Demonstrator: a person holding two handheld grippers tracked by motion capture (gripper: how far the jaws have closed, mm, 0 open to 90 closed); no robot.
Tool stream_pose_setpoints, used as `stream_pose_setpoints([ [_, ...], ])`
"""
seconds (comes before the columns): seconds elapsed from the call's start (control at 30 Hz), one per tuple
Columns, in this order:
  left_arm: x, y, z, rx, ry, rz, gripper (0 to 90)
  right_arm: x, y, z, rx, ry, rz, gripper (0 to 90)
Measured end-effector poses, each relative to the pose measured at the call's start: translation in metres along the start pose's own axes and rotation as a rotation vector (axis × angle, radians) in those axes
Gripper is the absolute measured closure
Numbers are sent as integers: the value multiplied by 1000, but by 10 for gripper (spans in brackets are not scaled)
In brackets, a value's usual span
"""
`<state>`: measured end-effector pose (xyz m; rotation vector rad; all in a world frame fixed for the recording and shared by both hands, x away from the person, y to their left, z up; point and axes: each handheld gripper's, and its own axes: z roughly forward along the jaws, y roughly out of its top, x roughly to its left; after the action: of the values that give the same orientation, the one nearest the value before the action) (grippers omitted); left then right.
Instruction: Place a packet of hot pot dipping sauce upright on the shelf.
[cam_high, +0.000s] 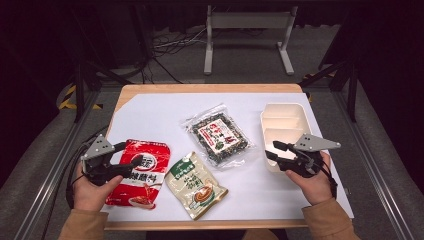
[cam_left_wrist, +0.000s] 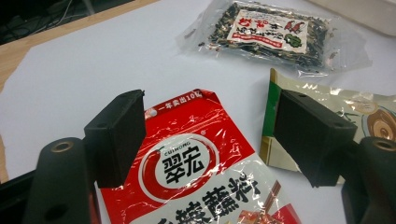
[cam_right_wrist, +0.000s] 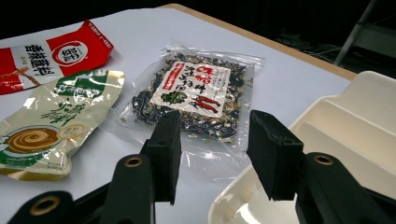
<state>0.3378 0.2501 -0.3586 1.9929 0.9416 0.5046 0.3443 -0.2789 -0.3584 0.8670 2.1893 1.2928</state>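
Room: dark around my station, cables and a grey stand on the floor beyond a wooden surface (cam_high: 210, 89) covered with a white sheet.

Left gripper (cam_high: 131, 156): I hold it over the near left of the surface, jaws apart, straddling the upper part of the red packet (cam_high: 142, 175). In the left gripper view the pads stand either side of the packet's top edge and do not press on it.

Red packet: lies flat at the near left, not lifted, just beside the green-and-cream pouch (cam_high: 195, 186).

Right gripper (cam_high: 273, 150): jaws apart and empty, hovering over the near end of the cream divided tray (cam_high: 285, 111) at the right edge. From the right gripper view one jaw sits above the tray's rim, the other over the sheet.

Clear seaweed bag (cam_high: 218, 135): flat in the middle, between the pouches and the tray, untouched.

Tray contents: the compartments I can see hold nothing.

Progress: I judge the work to be at its start. All three packets are on the sheet, none in the tray.

What is left: closing on the red packet, carrying it across, then likely the other two, as I read it.
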Motion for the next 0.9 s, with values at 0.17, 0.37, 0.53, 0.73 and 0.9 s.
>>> stream_pose_setpoints([
  [0.17,-5,5,1,-3,-20,11,233,0,-1,-2,1,-4,-2,549],
  [0.37,-15,14,5,9,-50,34,207,1,-2,-4,6,-12,-2,543],
  [0.53,-23,21,12,8,-80,39,202,1,-4,-9,2,-17,2,538],
  [0.73,-35,26,28,35,-94,53,205,1,-4,-12,-2,-22,5,536],
  [0.9,-46,29,44,58,-110,51,208,3,-3,-11,-1,-16,-4,537],
])
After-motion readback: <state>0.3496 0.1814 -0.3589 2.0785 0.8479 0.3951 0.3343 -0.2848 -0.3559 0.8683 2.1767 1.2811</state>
